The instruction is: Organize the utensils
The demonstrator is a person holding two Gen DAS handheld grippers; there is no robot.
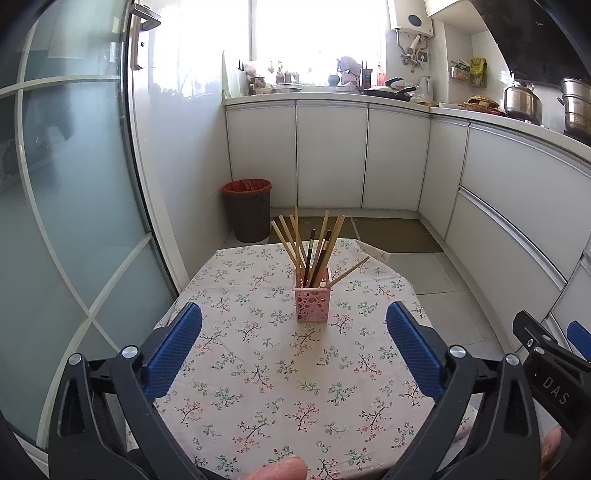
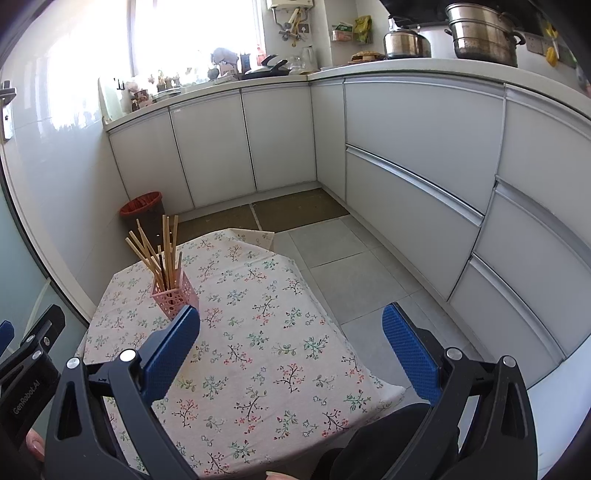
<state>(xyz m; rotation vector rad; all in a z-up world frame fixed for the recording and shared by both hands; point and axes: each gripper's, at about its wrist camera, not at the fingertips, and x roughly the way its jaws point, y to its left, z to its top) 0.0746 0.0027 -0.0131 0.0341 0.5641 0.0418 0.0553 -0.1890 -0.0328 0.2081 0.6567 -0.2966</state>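
Observation:
A pink perforated holder (image 1: pixel 311 300) stands upright near the middle of a small table with a floral cloth (image 1: pixel 258 369). Several chopsticks (image 1: pixel 314 247), pale wood and dark, stick out of it, and one light chopstick (image 1: pixel 349 272) leans low to the right. My left gripper (image 1: pixel 294 313) hovers over the near half of the table, open and empty, its blue pads framing the holder from a distance. In the right wrist view the holder (image 2: pixel 173 295) sits at the left, just behind the left pad. My right gripper (image 2: pixel 291 317) is open and empty over the table's right side.
A brown bin with a red liner (image 1: pixel 246 210) stands on the floor beyond the table. White cabinets (image 2: pixel 406 177) run along the back and right under a crowded counter with pots (image 2: pixel 480 35). A frosted glass door (image 1: pixel 66 221) closes the left side. A fingertip (image 1: pixel 277 470) shows at the bottom.

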